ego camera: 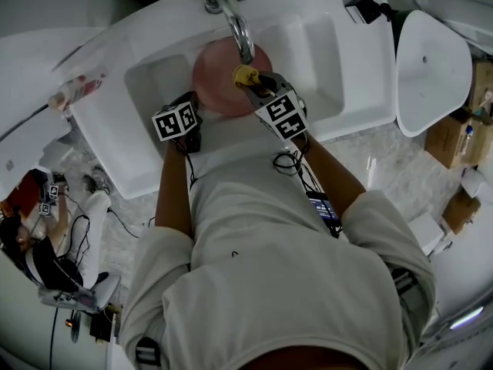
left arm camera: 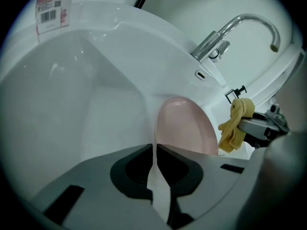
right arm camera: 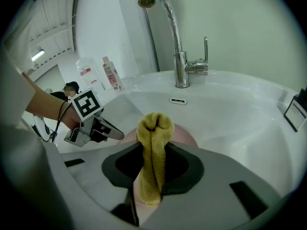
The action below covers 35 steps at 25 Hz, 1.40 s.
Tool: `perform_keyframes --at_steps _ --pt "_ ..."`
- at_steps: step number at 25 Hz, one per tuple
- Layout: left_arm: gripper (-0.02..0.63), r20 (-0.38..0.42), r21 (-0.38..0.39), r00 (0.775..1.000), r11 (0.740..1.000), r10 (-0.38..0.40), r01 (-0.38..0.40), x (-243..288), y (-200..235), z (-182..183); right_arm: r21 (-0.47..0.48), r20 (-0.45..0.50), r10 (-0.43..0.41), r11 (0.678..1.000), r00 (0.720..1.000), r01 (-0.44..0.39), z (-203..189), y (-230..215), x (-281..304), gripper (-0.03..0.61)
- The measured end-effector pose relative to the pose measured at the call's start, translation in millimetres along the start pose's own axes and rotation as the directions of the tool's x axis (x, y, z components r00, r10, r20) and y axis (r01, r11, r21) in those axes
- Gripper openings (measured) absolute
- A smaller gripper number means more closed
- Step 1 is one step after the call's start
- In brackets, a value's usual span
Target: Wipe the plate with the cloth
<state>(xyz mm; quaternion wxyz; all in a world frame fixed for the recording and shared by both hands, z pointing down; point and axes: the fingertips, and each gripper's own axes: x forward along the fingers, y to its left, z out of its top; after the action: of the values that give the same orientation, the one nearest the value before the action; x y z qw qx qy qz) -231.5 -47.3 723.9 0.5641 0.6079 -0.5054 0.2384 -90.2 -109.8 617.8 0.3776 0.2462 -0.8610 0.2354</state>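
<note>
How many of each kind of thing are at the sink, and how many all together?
plate: 1
cloth: 1
faucet: 1
sink: 1
bottles: 2
grippers: 2, the left gripper and the right gripper
Total: 8
</note>
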Motion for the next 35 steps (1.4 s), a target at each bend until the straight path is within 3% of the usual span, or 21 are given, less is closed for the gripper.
perform_keyframes --at_steps 6,15,25,35 --pt "0.026 0.026 -0.034 1.000 0.999 -0.005 0.006 -6.2 -3.9 3.2 -0.006 0.007 0.014 1.000 1.000 -0.014 2.0 -3.2 -2.5 0.094" --pt "0.035 -0.013 -0.011 1.000 1.000 -0.003 0.002 6.6 -10.6 -2.4 -0.015 0.003 0.026 1.000 1.000 -0.026 -3.2 -12.6 -2.6 0.094" --pt "0.036 -0.001 0.020 1.000 1.000 0.019 -0.019 5.0 -13.4 6.9 0.013 -0.017 0.023 1.000 1.000 -0.023 -15.8 -25.6 -4.3 0.095" --pt "0.085 -0.024 0.002 0.999 1.000 0.025 -0.025 11.8 -2.3 5.0 0.016 -0.017 0.019 1.000 1.000 -0.019 -13.1 -25.2 -1.4 0.094"
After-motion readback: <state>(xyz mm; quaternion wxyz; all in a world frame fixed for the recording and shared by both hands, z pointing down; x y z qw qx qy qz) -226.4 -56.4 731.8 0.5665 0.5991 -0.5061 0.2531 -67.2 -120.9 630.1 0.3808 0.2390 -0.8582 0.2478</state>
